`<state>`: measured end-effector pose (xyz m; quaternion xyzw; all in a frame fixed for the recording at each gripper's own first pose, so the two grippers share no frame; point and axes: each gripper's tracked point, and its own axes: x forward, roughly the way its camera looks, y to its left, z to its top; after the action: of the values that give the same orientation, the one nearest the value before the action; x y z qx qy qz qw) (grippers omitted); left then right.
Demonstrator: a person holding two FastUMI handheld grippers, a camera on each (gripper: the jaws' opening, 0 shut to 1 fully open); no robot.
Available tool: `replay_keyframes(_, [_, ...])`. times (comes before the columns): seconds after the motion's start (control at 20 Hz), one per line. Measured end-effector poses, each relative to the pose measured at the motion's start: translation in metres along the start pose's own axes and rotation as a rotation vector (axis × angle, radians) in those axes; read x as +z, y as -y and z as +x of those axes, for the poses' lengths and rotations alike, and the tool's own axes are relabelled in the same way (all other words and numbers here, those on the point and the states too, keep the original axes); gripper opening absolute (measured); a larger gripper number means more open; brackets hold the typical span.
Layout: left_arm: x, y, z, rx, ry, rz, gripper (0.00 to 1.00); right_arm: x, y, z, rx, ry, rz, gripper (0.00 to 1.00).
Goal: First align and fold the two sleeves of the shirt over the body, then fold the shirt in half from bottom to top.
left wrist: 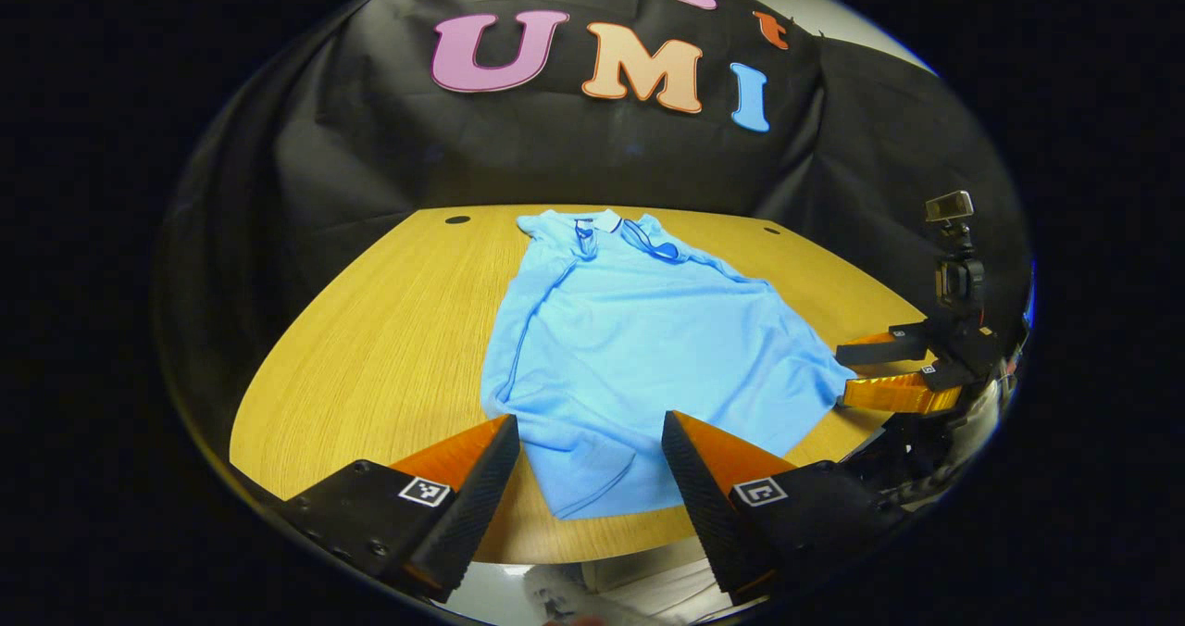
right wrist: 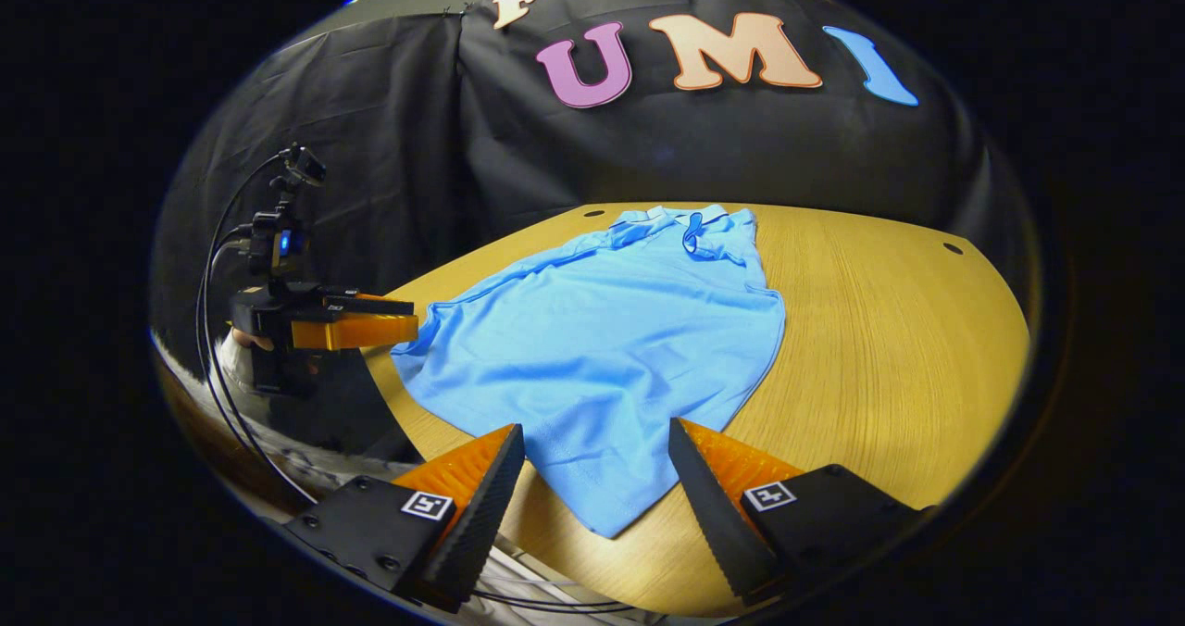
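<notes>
in the left gripper view, the left gripper (left wrist: 591,441) is hovering with its fingers spread wide over the near edge of the wooden table (left wrist: 370,348), and a corner of the light blue shirt (left wrist: 639,348) is lying between them, untouched. the shirt is lying flat on the table, collar toward the far edge by the black cloth wall. off to the right, the right gripper (left wrist: 847,373) is sitting just beside the shirt's side edge; whether its fingers are pinching the cloth cannot be told there. in the right gripper view, the right gripper (right wrist: 597,441) is showing its fingers spread apart, with the shirt's (right wrist: 611,339) near corner lying between them. farther off, the left gripper (right wrist: 407,320) is sitting just beside the shirt's other edge.
</notes>
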<state>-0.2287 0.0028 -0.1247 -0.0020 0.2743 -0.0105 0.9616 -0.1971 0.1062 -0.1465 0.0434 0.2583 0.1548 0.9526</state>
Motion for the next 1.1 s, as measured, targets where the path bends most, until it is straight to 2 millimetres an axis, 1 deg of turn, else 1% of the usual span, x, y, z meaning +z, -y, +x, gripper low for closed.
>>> replay_keyframes(0.3, [-0.019, 0.001, 0.008, 0.023, -0.042, 0.034, 0.96, -0.002, 0.0, 0.001, -0.01, -0.006, -0.005, 0.98])
replay_keyframes(0.45, [-0.018, 0.003, 0.009, 0.04, -0.032, 0.062, 0.96, -0.005, 0.0, 0.002, -0.026, -0.01, -0.052, 0.97])
replay_keyframes(0.55, [-0.019, 0.005, 0.009, 0.042, -0.025, 0.052, 0.98, -0.007, 0.004, 0.002, -0.055, -0.015, -0.1, 0.93])
replay_keyframes(0.6, [-0.019, 0.005, 0.01, 0.042, -0.022, 0.054, 0.95, -0.007, 0.005, 0.002, -0.064, -0.012, -0.121, 0.89])
replay_keyframes(0.65, [-0.019, 0.005, 0.01, 0.041, -0.016, 0.055, 0.94, -0.006, 0.003, 0.003, -0.055, -0.014, -0.112, 0.83])
replay_keyframes(0.7, [-0.019, 0.008, 0.011, 0.033, -0.011, 0.056, 0.93, -0.008, 0.005, 0.006, -0.057, -0.015, -0.101, 0.7])
replay_keyframes(0.75, [-0.018, 0.011, 0.011, 0.022, -0.004, 0.056, 0.9, -0.007, 0.008, 0.005, -0.064, -0.014, -0.098, 0.63])
replay_keyframes(0.8, [-0.019, 0.012, 0.012, 0.018, 0.001, 0.057, 0.72, -0.006, 0.01, 0.005, -0.067, -0.015, -0.089, 0.49])
replay_keyframes(0.85, [-0.019, 0.013, 0.013, 0.012, 0.003, 0.057, 0.64, -0.005, 0.012, 0.005, -0.066, -0.016, -0.074, 0.43])
replay_keyframes(0.9, [-0.018, 0.015, 0.014, 0.004, 0.008, 0.053, 0.51, -0.006, 0.012, 0.004, -0.061, -0.014, -0.06, 0.24])
replay_keyframes(0.95, [-0.016, 0.015, 0.015, 0.005, 0.018, 0.037, 0.43, -0.005, 0.012, 0.003, -0.059, -0.014, -0.049, 0.14])
replay_keyframes(1.05, [-0.013, 0.015, 0.018, 0.005, 0.036, -0.022, 0.11, -0.006, 0.011, 0.003, -0.065, -0.007, -0.057, 0.03])
replay_keyframes(1.1, [-0.013, 0.015, 0.019, 0.005, 0.037, -0.031, 0.02, -0.005, 0.01, 0.003, -0.073, -0.004, -0.07, 0.03])
